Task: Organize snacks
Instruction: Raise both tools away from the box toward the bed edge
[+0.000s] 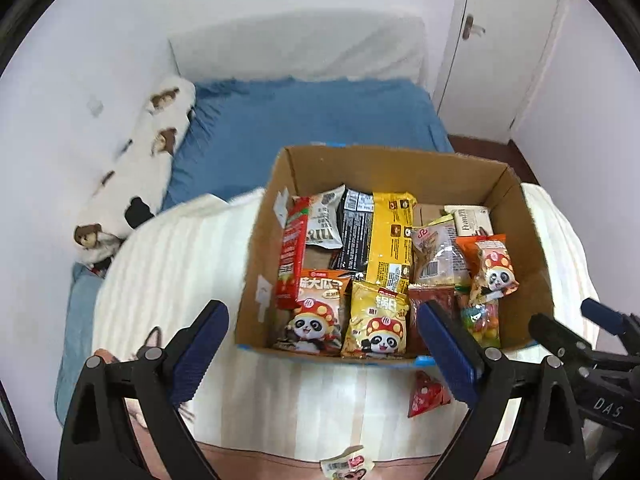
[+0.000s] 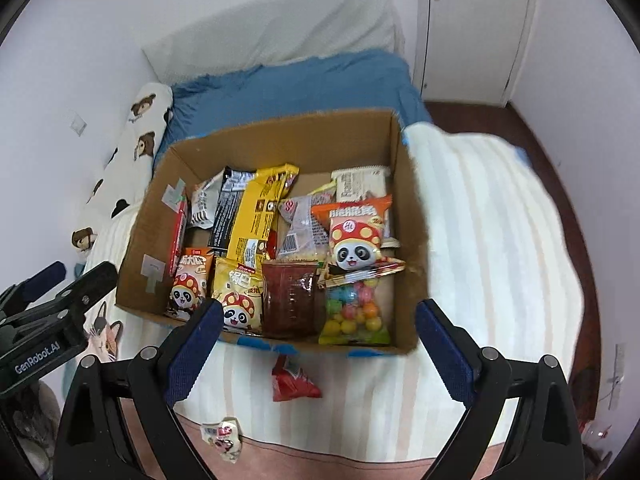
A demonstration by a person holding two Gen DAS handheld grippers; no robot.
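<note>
The cardboard box (image 2: 412,216) sits open-topped on a white striped blanket (image 2: 480,240) spread over the bed (image 2: 320,80).

**Box contents, right wrist view**
- At 12 o'clock: a yellow packet (image 2: 256,216) lying lengthwise, with a black packet (image 2: 226,208) touching its 9 o'clock side.
- At 9 o'clock: a red stick pack (image 2: 178,232) stands against the box wall.
- At 7 o'clock: two panda-print bags, one orange (image 2: 190,284) and one yellow (image 2: 238,296), side by side.
- At 6 o'clock: a dark red pouch (image 2: 290,300).
- At 5 o'clock: a clear bag of coloured candy balls (image 2: 356,312), partly overlapped at its top by a third orange panda bag (image 2: 358,236).
- At 1 o'clock: a white wafer pack (image 2: 362,184).

**Loose items**
- A red triangular packet (image 2: 294,382) lies on the blanket just outside the box's near wall.
- A small white wrapped snack (image 2: 224,438) lies nearer the camera, at the blanket's edge.

**Tools**
- Left tool (image 1: 322,354): fingers spread wide apart, nothing between them. It hangs above the near wall of the box.
- Right tool (image 2: 320,354): fingers spread wide apart, nothing between them. It hangs above the near wall, over the red triangular packet.

**Surroundings**
- A bear-print pillow (image 1: 136,176) lies along the wall at 10 o'clock.
- A white door (image 1: 500,40) stands at 1 o'clock.
</note>
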